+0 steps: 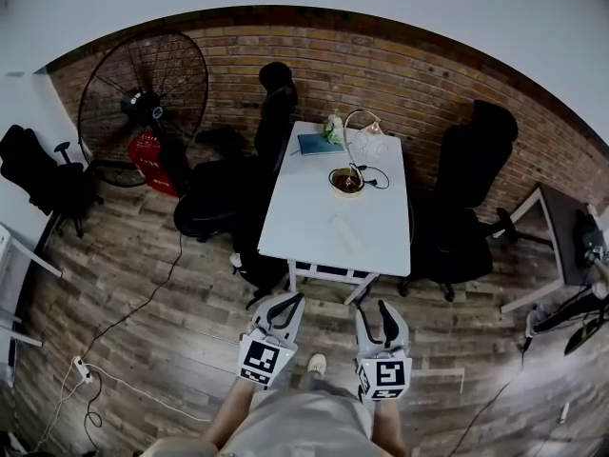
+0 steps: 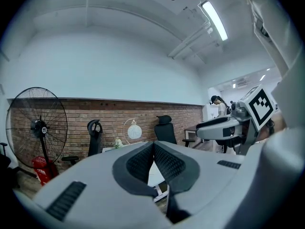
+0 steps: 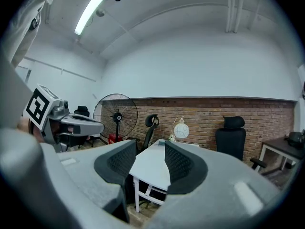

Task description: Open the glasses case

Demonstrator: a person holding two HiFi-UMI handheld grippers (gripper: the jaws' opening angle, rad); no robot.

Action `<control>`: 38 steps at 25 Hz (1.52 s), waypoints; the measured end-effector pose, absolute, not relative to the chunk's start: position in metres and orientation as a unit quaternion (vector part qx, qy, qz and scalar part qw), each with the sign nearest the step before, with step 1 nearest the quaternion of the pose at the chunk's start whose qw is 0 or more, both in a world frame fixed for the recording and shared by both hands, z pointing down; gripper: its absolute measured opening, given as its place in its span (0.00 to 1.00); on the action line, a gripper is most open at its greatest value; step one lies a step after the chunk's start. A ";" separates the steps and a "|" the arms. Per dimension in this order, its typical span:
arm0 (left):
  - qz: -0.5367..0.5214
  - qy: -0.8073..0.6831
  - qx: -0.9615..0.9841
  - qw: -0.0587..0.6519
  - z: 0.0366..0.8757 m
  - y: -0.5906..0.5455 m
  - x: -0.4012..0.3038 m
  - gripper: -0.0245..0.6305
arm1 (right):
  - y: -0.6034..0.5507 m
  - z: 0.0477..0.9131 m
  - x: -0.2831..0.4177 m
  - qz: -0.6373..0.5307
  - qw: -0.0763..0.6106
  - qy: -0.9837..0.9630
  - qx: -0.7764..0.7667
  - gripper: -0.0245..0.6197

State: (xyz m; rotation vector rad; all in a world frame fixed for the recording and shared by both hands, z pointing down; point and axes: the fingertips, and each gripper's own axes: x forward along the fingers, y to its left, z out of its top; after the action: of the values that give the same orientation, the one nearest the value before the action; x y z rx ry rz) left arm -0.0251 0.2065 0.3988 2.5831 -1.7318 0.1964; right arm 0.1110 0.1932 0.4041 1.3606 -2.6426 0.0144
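Brick wall (image 1: 409, 74) behind. Short of the white table (image 1: 304, 208), left gripper (image 1: 290, 301) clenched empty, right gripper (image 1: 383, 307) parted, empty. On the table's near half lies the glasses case (image 1: 344, 232), pale and slim, seen only from the head view.

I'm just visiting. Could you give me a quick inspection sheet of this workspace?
Surface: white table, ahead of the person.
Job's things: pale oblong, probably the glasses case, lying near the table's front edge.
Clutter: blue book, small plant, arched lamp.
Grippers: left tool shut, right tool open; both empty, short of the table.
Cables: black lead on the table; corded power strip on the floor.
Surroundings: brick wall, floor fan, black chairs.
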 end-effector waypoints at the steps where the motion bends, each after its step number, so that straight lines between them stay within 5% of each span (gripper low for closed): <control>1: 0.063 -0.558 0.828 0.012 0.399 0.202 -0.023 0.05 | 0.187 0.404 0.113 0.005 0.084 -0.887 0.454 0.34; 38: 0.091 -0.597 0.797 0.009 0.396 0.094 0.010 0.05 | 0.063 0.407 0.144 0.016 0.068 -0.910 0.408 0.34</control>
State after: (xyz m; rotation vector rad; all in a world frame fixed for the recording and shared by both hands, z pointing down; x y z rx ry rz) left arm 0.0100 0.0941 0.3957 2.4887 -1.8654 0.2837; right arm 0.1443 0.0626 0.4067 1.2293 -2.7428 0.0467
